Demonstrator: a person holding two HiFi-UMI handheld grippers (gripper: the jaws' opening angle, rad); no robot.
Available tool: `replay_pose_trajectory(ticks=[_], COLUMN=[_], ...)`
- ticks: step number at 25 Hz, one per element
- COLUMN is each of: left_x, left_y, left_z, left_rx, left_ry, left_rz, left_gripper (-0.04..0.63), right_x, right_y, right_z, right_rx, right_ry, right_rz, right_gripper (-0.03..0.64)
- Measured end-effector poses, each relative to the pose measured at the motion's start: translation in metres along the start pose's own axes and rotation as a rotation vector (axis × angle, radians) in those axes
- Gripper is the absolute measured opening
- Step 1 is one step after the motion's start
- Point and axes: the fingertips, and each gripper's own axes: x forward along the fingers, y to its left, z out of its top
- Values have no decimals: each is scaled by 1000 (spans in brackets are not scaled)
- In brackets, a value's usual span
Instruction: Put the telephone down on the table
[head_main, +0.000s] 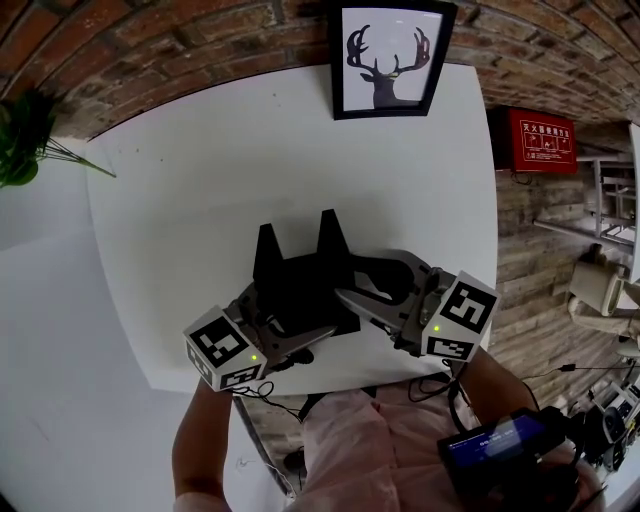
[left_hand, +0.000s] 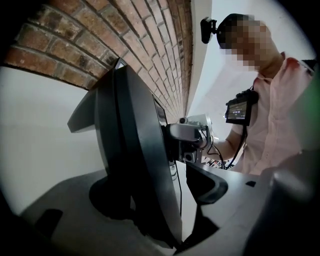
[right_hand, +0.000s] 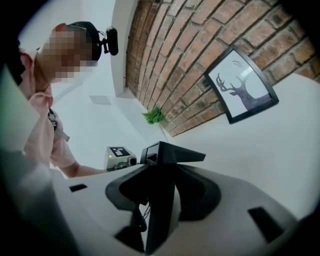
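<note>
**Control:** Which step is in hand?

**Operator:** The put-down, I judge, and late in it. The smooth matte white surface (head_main: 200, 250) carries the telephone (head_main: 300, 275) near its front edge. The telephone is black hard plastic, angular, with two raised prongs. I cannot see its base touching.

**Control:** And the grip?

**Operator:** The right hand-held gripper (right_hand: 162, 192) pinches a thin panel of the telephone. The left hand-held gripper (left_hand: 157, 195) is spread, with the body between its jaws and clear of one pad. Next I must confirm it sits flat, then release gently.
</note>
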Motion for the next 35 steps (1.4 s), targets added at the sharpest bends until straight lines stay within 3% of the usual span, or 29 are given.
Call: replay_pose_trajectory(ticks=[8,13,30,35], left_x=[-5,-12,-15,-21], left_y=[13,24,24,19], left_z=[-1,-2,0,-1], left_rx=[-26,2,-30,-29], left_ry=[20,49,31,28], left_rz=[98,206,223,238], left_gripper=[339,459,469,472], right_x=[2,2,5,8], right_y=[-9,-19,-25,-20], right_z=[-1,-6,-8,-14], right_rx=[63,131,205,204], right_ry=[8,21,48,71], right_rz=[6,-6,50,56], right_gripper=[163,163,165,215])
